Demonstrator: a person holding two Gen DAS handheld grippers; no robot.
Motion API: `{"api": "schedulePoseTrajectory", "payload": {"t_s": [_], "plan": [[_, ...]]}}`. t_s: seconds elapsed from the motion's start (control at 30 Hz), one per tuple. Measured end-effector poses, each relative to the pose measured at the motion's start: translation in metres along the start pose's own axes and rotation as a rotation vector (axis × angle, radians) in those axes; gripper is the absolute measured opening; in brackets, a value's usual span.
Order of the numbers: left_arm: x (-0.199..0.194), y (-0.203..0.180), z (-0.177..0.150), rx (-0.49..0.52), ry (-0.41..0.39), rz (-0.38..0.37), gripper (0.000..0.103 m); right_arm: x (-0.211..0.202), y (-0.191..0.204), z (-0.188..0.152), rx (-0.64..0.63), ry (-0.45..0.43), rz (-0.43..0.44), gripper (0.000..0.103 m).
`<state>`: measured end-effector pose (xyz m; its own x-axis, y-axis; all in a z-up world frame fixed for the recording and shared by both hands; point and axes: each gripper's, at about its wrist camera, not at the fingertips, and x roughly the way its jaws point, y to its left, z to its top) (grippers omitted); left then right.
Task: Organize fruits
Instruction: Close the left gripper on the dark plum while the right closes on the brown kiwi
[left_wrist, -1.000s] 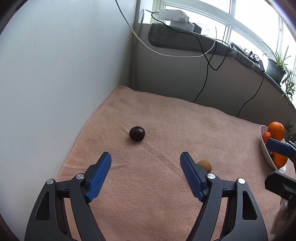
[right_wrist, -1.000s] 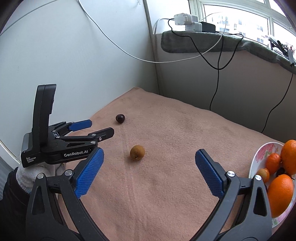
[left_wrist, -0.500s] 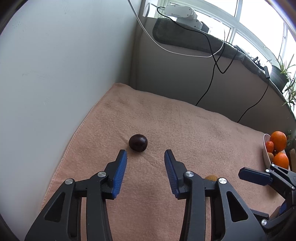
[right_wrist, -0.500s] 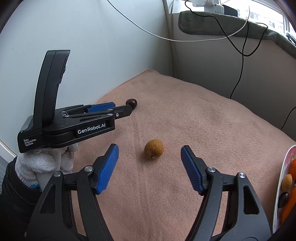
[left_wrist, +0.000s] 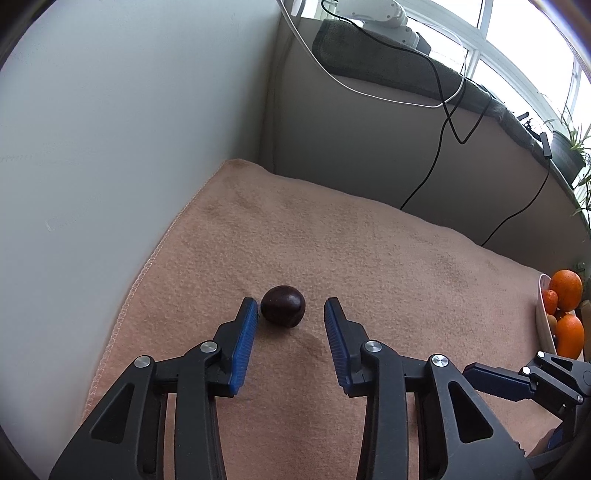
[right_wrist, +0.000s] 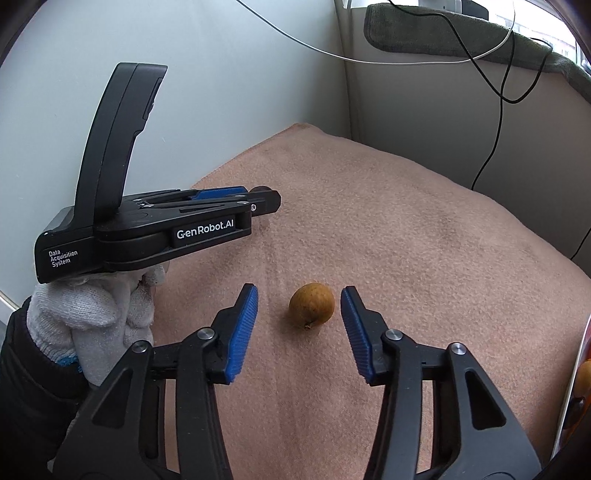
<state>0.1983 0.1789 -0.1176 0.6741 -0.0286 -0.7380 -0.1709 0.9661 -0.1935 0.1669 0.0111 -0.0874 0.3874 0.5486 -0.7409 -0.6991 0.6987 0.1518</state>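
Left claw (left_wrist: 290, 317) closing, half-spread, plum (left_wrist: 283, 305) hugging its left pad; right claw (right_wrist: 299, 306) closing, straddles longan (right_wrist: 312, 304), no pinch.

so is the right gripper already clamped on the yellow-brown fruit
No, the yellow-brown fruit lies on the towel between the right gripper's blue pads with gaps on both sides.

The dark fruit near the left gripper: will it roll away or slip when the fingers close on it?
The dark fruit looks round and glossy, so it may slip or roll if squeezed off-centre. It lies nearer one pad of the left gripper, which could nudge it first. The soft towel probably slows rolling.
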Motion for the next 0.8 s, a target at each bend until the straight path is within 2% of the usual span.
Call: {"api": "schedulePoseTrajectory", "payload": {"t_s": [0.1,0.2,0.37,0.43,0.5,0.67,0.7,0.73,0.8], "plan": [[0.006,0.0,0.0,0.004,0.021,-0.003,0.036,0.005,-0.001,0.0,0.002,0.008,0.002,0.044],[0.008,-0.001,0.0,0.008,0.016,0.013,0.024,0.009,-0.003,0.0,0.002,0.011,-0.002,0.042],[0.008,-0.004,0.0,0.023,0.01,0.026,0.023,0.009,-0.005,-0.002,0.005,0.012,-0.004,0.037],[0.008,-0.007,-0.001,0.036,0.012,0.034,0.023,0.009,-0.006,-0.003,0.002,0.015,-0.02,0.028],[0.007,-0.006,-0.001,0.033,0.011,0.031,0.023,0.008,-0.009,-0.003,0.004,0.01,-0.017,0.023],[0.004,-0.007,-0.001,0.035,0.005,0.027,0.023,0.002,-0.01,-0.007,0.009,0.0,-0.013,0.022],[0.002,-0.008,-0.001,0.037,0.002,0.026,0.023,0.0,-0.009,-0.008,0.009,-0.006,-0.012,0.019],[-0.001,-0.008,-0.002,0.038,-0.005,0.027,0.023,-0.002,-0.009,-0.007,0.007,-0.012,-0.009,0.012],[-0.006,-0.009,-0.004,0.036,-0.009,0.015,0.023,-0.008,-0.008,-0.007,0.001,-0.023,-0.01,0.009]]}}
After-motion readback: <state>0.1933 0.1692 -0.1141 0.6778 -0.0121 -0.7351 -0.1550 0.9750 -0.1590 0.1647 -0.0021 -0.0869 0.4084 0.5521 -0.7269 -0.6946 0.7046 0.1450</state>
